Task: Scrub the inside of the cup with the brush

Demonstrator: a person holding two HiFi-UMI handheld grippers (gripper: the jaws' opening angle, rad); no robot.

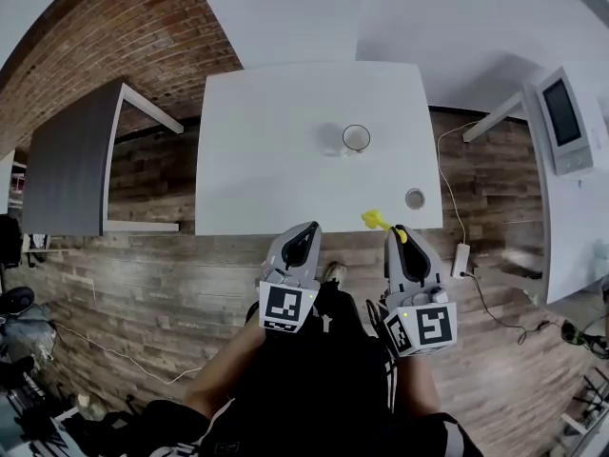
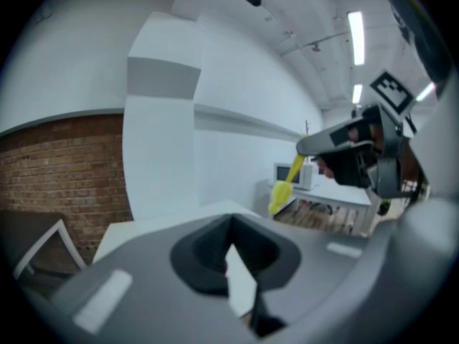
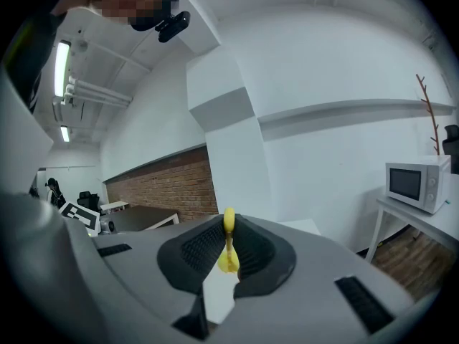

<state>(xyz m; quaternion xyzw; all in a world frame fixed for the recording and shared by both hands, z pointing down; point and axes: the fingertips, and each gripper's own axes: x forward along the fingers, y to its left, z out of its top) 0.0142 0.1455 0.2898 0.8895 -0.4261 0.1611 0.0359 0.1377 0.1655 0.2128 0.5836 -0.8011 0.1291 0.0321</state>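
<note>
Fingers (image 3: 188, 253) of the right gripper (image 1: 401, 230) were clamped on the brush (image 1: 375, 220), evidently readied for scrubbing; the left gripper (image 1: 308, 228) was closed empty, well short of the cup (image 1: 356, 138).

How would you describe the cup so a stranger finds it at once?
Find the white table on the wooden floor. The cup stands right of its centre: clear glass, upright. Its neighbour, a grey round object near the right edge, is smaller.
</note>
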